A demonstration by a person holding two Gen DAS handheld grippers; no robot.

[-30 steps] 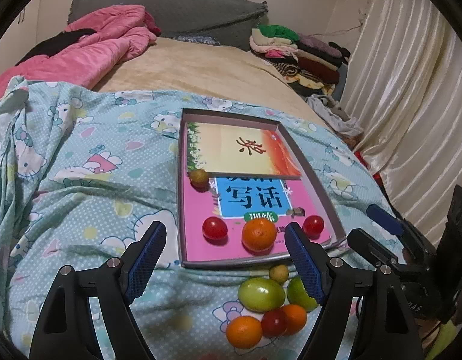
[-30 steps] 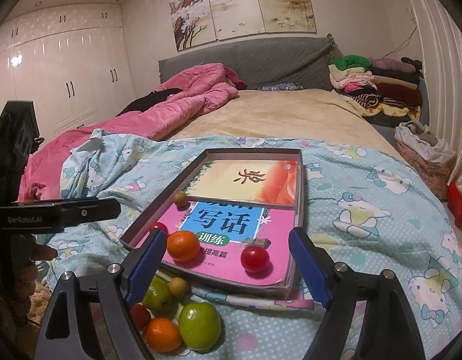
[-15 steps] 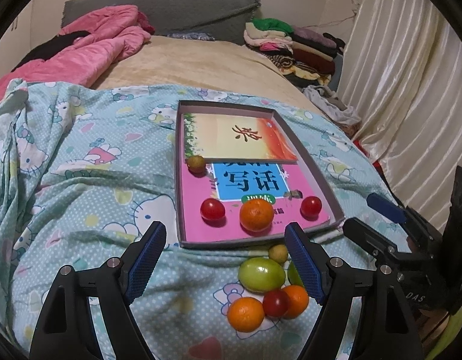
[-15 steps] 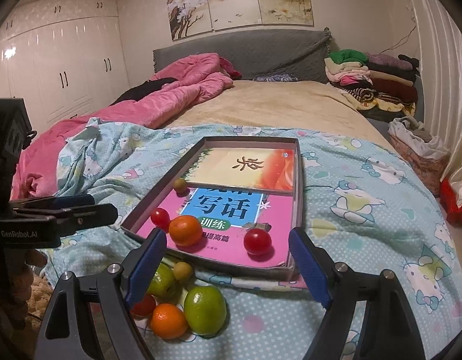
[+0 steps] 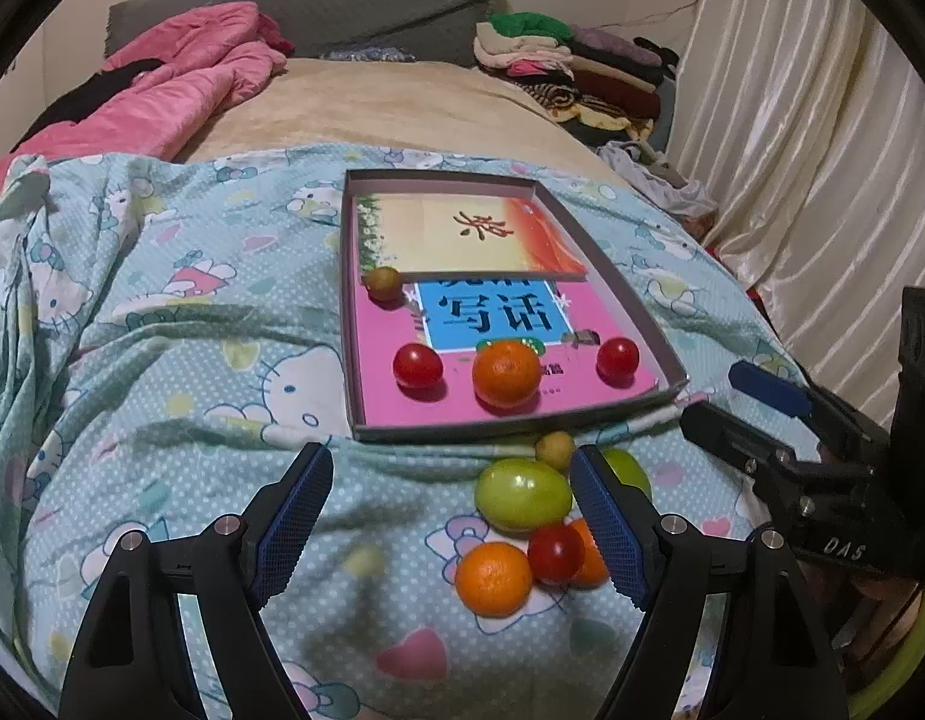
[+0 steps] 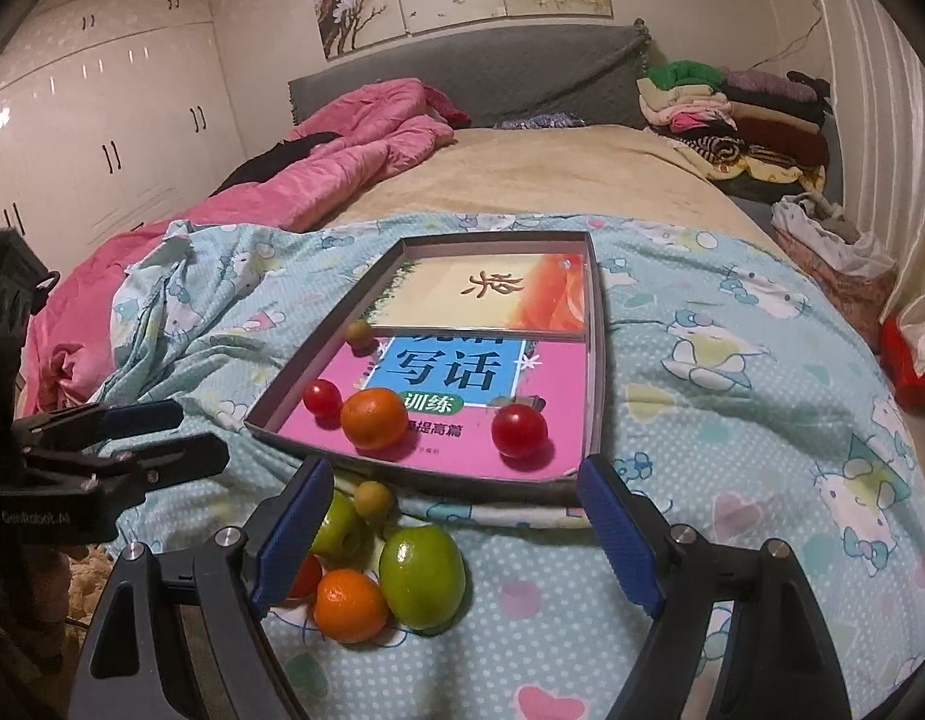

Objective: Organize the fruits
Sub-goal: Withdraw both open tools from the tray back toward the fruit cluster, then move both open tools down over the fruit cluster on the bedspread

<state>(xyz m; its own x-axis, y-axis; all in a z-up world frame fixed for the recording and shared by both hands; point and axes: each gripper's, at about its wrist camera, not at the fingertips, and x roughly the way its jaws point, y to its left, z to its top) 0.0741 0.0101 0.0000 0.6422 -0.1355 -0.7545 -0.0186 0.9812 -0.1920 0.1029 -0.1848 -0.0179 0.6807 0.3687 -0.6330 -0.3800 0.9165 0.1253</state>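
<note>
A grey box lid used as a tray (image 5: 618,282) (image 6: 600,360) lies on the bed with two books inside. In it sit an orange (image 5: 506,373) (image 6: 373,418), two red tomatoes (image 5: 418,365) (image 5: 617,358) and a small yellow-brown fruit (image 5: 383,280). In front of the tray a loose pile holds a green fruit (image 5: 522,493) (image 6: 422,576), an orange (image 5: 493,579) (image 6: 350,605), a red tomato (image 5: 555,552), a second green fruit (image 6: 341,531) and a small yellow fruit (image 5: 554,447) (image 6: 373,498). My left gripper (image 5: 450,516) is open and empty above the quilt, left of the pile. My right gripper (image 6: 456,531) is open and empty over the pile.
A blue Hello Kitty quilt (image 5: 162,360) covers the near bed. A pink duvet (image 5: 180,90) and folded clothes (image 5: 570,66) lie at the back. Curtains (image 5: 822,150) hang on the right. White wardrobes (image 6: 90,138) stand on the left.
Both grippers have pulled back and risen a little, so the tray and the fruit pile sit further ahead in both views. No fruit has moved.
</note>
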